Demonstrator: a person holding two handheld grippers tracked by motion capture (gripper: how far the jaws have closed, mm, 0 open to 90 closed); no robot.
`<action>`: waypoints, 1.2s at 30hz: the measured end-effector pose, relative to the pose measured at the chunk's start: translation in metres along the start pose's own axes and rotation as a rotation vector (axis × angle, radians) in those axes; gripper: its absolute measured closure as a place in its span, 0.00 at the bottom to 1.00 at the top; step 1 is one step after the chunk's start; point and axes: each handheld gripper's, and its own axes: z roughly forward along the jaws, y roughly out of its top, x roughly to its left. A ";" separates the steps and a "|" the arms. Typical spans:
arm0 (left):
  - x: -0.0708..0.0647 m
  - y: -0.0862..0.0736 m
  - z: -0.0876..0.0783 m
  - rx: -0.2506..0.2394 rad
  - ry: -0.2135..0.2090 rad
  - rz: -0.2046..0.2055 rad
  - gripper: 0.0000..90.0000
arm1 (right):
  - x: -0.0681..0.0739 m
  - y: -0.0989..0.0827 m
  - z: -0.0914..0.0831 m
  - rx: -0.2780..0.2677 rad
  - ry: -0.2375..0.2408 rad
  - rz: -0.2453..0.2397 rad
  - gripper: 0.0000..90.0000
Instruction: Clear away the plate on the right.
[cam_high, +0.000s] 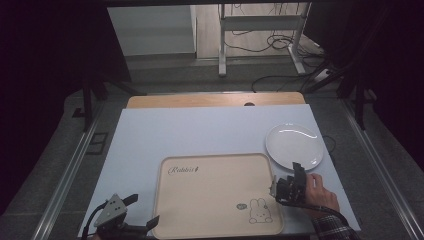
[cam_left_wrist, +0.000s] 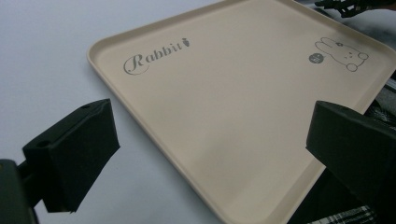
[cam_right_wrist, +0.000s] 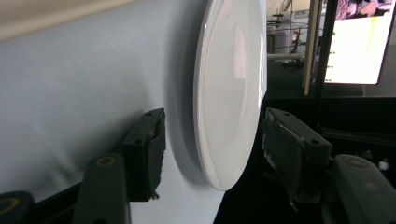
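Note:
A beige tray (cam_high: 215, 195) printed with "Rabbit" and a rabbit drawing lies at the near middle of the white table cover. A white plate (cam_high: 294, 146) sits just beyond the tray's far right corner. My left gripper (cam_high: 142, 210) is open at the tray's near left corner. In the left gripper view, its gripper (cam_left_wrist: 210, 140) has jaws spread wide either side of the tray (cam_left_wrist: 224, 93) edge. My right gripper (cam_high: 286, 175), held in a hand, is turned on its side at the plate's near rim. In the right gripper view, its gripper (cam_right_wrist: 215, 126) is open, jaws straddling the plate (cam_right_wrist: 229, 88) rim with gaps on both sides.
The white table cover (cam_high: 200, 130) lies over a wooden tabletop (cam_high: 215, 100) that shows at the far edge. Beyond the table are a metal desk frame (cam_high: 260, 30) and floor cables. A lit screen (cam_right_wrist: 359, 46) stands off the right side.

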 end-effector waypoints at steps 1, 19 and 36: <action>0.000 0.000 0.000 0.000 0.000 0.000 0.02 | 0.001 0.000 0.001 0.003 -0.004 -0.013 0.48; 0.000 0.000 0.000 0.002 0.000 0.001 0.02 | 0.005 0.003 0.023 0.059 -0.002 -0.129 0.81; 0.000 0.000 0.001 0.004 0.001 0.006 0.02 | 0.001 0.003 0.034 0.064 0.001 -0.114 0.96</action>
